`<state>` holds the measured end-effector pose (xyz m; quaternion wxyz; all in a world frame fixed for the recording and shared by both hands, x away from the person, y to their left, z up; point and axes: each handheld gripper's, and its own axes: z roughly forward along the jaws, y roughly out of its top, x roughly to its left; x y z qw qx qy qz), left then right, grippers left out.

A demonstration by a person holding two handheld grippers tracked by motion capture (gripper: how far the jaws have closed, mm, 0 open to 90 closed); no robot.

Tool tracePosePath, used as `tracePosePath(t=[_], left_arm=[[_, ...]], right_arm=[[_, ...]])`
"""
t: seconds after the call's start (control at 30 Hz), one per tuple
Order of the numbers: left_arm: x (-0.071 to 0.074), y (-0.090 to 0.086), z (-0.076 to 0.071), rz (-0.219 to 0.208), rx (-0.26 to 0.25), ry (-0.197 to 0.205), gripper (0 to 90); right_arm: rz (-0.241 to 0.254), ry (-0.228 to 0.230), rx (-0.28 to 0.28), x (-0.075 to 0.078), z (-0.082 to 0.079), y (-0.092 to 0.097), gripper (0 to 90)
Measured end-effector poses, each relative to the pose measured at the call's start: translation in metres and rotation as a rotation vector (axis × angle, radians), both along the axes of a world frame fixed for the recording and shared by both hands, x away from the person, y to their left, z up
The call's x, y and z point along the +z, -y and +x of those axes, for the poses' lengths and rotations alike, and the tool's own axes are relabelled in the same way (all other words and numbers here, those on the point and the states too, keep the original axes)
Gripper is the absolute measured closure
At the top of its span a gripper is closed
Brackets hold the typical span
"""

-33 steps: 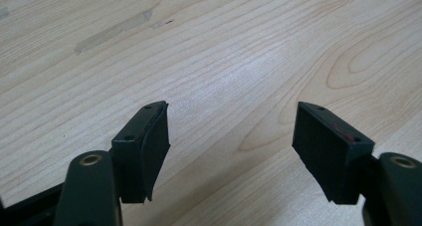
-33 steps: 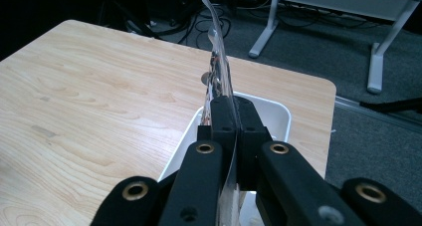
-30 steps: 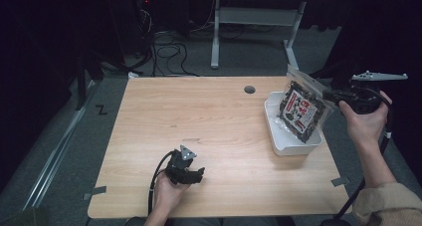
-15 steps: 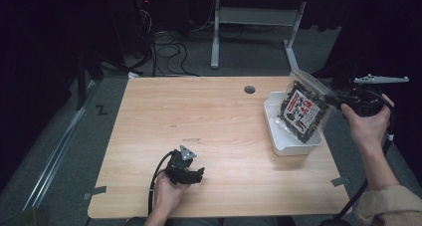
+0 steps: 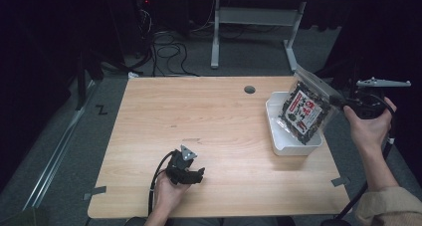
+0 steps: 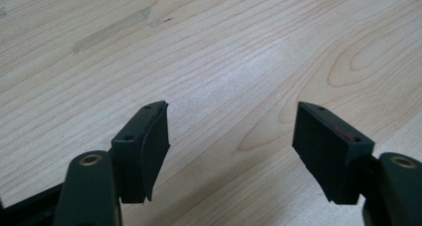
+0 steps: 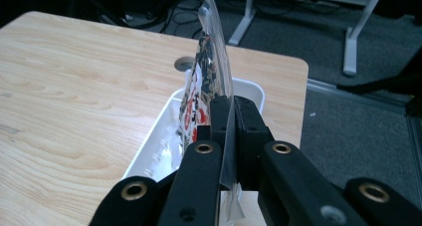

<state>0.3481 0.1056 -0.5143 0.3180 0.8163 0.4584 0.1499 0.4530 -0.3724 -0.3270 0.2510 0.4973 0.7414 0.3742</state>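
Snack bag (image 5: 303, 113) tilted lower over white bin (image 5: 278, 145) | right hand-held gripper (image 5: 343, 102) clamped

Clear snack bag (image 5: 304, 112) w/ dark contents and a white, red & black label hangs tilted at right of frame, over white bin (image 5: 278, 136), lower corner inside it.

White tray (image 5: 278, 149) on table (image 5: 209, 116) at right edge, past the midpoint toward far side. Snack bag (image 5: 303, 114) upright over tray, right gripper (image 5: 343, 104) at its right. Left gripper (image 5: 186, 172) near front edge, left of centre. Cable hole (image 5: 249, 89) near far edge.
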Motion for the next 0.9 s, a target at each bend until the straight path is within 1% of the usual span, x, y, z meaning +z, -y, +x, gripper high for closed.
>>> tracePosePath(t=[0.03, 0.13, 0.17, 0.3, 0.37, 0.4, 0.53, 0.6, 0.67, 0.73, 0.8, 0.9], left_arm=[[0.0001, 0.0001, -0.0001, -0.001, -0.001, 0.001, 30.9], [-0.0005, 0.0004, 0.0004, 0.0, 0.0, -0.001, 30.9], [-0.0006, 0.0003, 0.0006, 0.002, -0.002, -0.002, 30.9], [-0.0002, 0.0, 0.0002, 0.0, 0.0, 0.0, 30.9], [-0.0003, -0.0001, 0.0002, -0.002, 0.001, -0.001, 30.9], [-0.0004, 0.0, 0.0003, -0.001, 0.001, -0.001, 30.8], [-0.0008, 0.0003, 0.0006, 0.001, -0.002, -0.003, 30.9], [-0.0008, 0.0003, 0.0006, 0.002, -0.002, -0.003, 30.9], [-0.0006, 0.0003, 0.0003, -0.002, 0.0, -0.001, 30.9], [-0.0007, 0.0, 0.0005, 0.0, -0.003, -0.004, 30.9], [-0.0009, -0.0001, 0.0007, 0.0, -0.003, -0.005, 30.9], [-0.0008, 0.0, 0.0006, 0.0, -0.003, -0.005, 30.9]], right_arm=[[-0.012, -0.007, -0.005, -0.0011, 0.0003, 0.0004, 88.7], [-0.026, -0.019, -0.012, -0.0026, 0.0001, 0.0027, 86.6], [-0.021, -0.028, -0.014, -0.0034, 0.0004, 0.0045, 84.6], [-0.019, -0.035, -0.017, -0.0048, 0.0016, 0.0078, 78.7], [-0.014, -0.033, -0.015, -0.0043, 0.0016, 0.0076, 71.5], [-0.02, -0.031, -0.014, -0.0038, 0.0017, 0.0071, 68.7], [-0.018, -0.029, 0.002, -0.0022, -0.0001, 0.0056, 68.4], [-0.028, -0.027, 0.011, -0.0012, -0.0012, 0.0045, 68.6], [-0.03, -0.017, 0.019, 0.0, -0.0018, 0.0043, 66.8], [-0.025, -0.022, 0.013, 0.0016, -0.0016, 0.0053, 63.3], [-0.027, -0.027, 0.005, 0.0027, -0.0015, 0.0067, 62.5], [-0.032, -0.021, -0.006, 0.0045, -0.0018, 0.0103, 61.3]])
